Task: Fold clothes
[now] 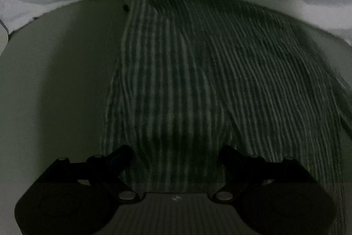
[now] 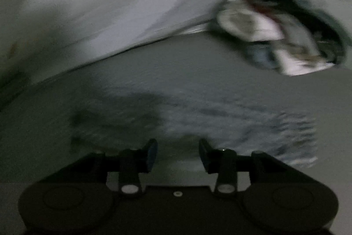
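Left tongs spread wide, nothing between, hovering over striped shirt lying flat on pale table, cloth running from 6 toward 12 o'clock. Right tongs partly apart, empty, over blurred cloth; heap of clothes at 2 o'clock, well apart. Likely between folds, nothing gripped. Next: lower onto an edge or corner, pinch, carry across.
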`<state>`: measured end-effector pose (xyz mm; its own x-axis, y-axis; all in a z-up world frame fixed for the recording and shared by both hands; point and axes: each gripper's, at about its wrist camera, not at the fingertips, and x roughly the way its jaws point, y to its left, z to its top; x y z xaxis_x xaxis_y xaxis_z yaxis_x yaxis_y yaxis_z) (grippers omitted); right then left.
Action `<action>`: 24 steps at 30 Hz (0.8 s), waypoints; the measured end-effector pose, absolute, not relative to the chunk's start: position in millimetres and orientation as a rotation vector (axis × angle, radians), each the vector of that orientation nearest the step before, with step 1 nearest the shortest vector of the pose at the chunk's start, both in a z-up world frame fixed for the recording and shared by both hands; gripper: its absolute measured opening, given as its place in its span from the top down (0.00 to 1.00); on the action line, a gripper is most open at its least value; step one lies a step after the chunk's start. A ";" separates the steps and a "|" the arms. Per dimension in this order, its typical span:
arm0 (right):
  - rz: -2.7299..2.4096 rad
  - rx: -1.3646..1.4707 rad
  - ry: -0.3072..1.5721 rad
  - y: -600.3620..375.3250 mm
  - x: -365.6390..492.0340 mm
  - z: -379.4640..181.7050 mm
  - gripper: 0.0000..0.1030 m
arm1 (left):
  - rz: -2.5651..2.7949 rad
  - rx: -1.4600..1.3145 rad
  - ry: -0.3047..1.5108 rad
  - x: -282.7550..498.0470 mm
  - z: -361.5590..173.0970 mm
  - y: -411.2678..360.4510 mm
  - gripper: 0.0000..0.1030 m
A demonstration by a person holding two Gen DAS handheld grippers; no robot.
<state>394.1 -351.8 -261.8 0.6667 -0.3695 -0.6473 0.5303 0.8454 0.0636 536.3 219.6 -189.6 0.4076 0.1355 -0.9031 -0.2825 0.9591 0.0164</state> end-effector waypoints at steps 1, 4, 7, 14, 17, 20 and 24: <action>-0.568 0.237 0.660 -359.9 394.4 -261.5 0.48 | 0.267 -0.144 1.108 541.3 -190.4 223.8 0.12; -0.704 0.150 0.651 -383.2 395.7 -263.3 0.40 | 0.281 -0.147 1.084 552.8 -189.7 238.9 0.10; -0.778 0.133 0.671 -408.0 394.5 -268.5 0.34 | 0.303 -0.170 1.059 564.8 -190.8 255.4 0.09; -0.913 0.261 0.690 -445.9 373.2 -284.0 0.22 | 0.304 -0.163 1.076 605.0 -208.6 261.7 0.09; -0.921 0.313 0.671 -449.8 363.9 -288.3 0.20 | 0.309 -0.176 1.089 609.6 -214.1 264.4 0.07; -0.909 0.372 0.651 -454.1 358.6 -290.3 0.20 | 0.310 -0.164 1.088 617.0 -221.1 259.7 0.00; -0.862 0.374 0.644 -456.4 360.2 -289.1 0.41 | 0.305 -0.163 1.079 617.3 -222.2 259.7 0.00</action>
<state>360.2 -456.4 -289.1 0.4814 -0.5792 -0.6578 0.7952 0.6043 0.0498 617.3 259.7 -222.2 0.4354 0.1646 -0.8850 -0.3227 0.9464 0.0172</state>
